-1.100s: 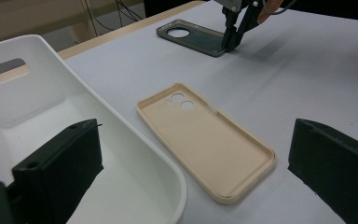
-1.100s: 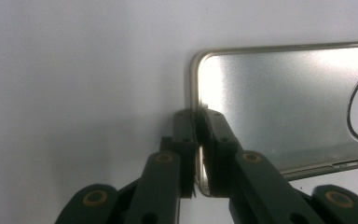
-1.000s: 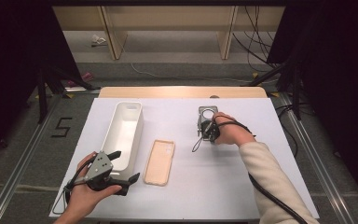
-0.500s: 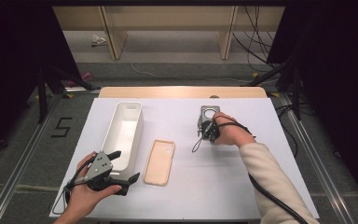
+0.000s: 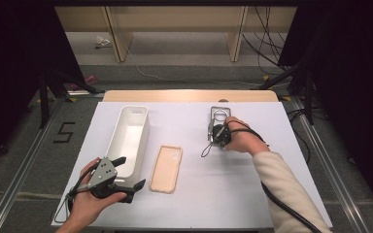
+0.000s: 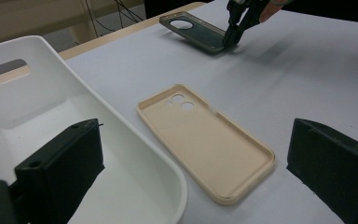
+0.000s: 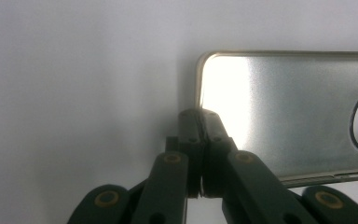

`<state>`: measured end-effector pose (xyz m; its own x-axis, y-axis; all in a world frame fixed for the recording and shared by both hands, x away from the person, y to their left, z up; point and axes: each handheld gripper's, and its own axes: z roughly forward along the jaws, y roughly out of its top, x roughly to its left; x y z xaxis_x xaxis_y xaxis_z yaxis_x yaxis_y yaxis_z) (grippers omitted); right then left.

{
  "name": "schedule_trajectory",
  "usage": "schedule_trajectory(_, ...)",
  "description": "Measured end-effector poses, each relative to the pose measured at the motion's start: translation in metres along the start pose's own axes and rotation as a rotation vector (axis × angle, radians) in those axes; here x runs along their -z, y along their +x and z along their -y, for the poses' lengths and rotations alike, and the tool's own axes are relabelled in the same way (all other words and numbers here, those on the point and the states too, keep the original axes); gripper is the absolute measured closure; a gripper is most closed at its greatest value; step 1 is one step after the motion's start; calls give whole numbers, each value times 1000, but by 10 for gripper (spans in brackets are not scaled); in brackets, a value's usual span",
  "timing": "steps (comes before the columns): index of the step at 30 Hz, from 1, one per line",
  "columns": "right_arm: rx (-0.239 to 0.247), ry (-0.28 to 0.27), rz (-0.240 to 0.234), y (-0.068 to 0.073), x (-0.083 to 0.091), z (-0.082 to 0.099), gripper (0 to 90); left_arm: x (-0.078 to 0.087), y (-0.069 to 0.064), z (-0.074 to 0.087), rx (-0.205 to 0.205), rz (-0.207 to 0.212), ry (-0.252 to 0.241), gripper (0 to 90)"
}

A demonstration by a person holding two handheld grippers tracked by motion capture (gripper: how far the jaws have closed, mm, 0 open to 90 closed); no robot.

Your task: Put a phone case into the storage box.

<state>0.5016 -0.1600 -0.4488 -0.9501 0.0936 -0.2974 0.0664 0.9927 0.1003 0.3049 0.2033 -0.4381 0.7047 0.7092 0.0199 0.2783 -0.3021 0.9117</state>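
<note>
White covers the table (image 5: 252, 194), and on it, going down in size, lie the long white bin (image 5: 128, 138), the beige phone case (image 5: 166, 168) and the dark phone case (image 6: 196, 35). Seen from above and from the left gripper view, the bin holds nothing; its smooth floor is bare and a handle slot is cut into its far end wall. The beige phone case lies flat, hollow side up, just beside the bin's right wall and apart from it, with nothing in it either.

The dark phone case sits at the far right of the table, well apart from the bin, tilted with its near edge lifted off the cloth. The right gripper (image 7: 200, 144) has its jaws clenched on that near rim, pinching the thin wall at a corner. The step in hand looks like lifting this case, probably to carry it over to the bin. A corner pinch on a soft rim can let the case swing or peel out, so the lift wants to be slow and level, with the case kept hanging steadily before it travels over the beige one.

The left gripper (image 5: 121, 182) rests near the front edge by the bin's near end, jaws spread wide and holding nothing.
</note>
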Motion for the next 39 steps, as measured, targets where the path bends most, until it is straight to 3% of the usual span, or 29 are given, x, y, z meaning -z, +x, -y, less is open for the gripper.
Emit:
schedule_trajectory(6,-31,-68,6,4,8,4,893,0,0,0,0,-1,-1,29)
schedule_trajectory(11,-46,-118,38,15,15,9,893,0,0,0,-1,-1,-1,30)
schedule_trajectory(24,-148,-277,25,29,24,26,893,0,0,0,3,-4,-5,31)
schedule_trajectory(39,-169,-416,17,46,39,34,894,0,1,0,5,-8,-3,32)
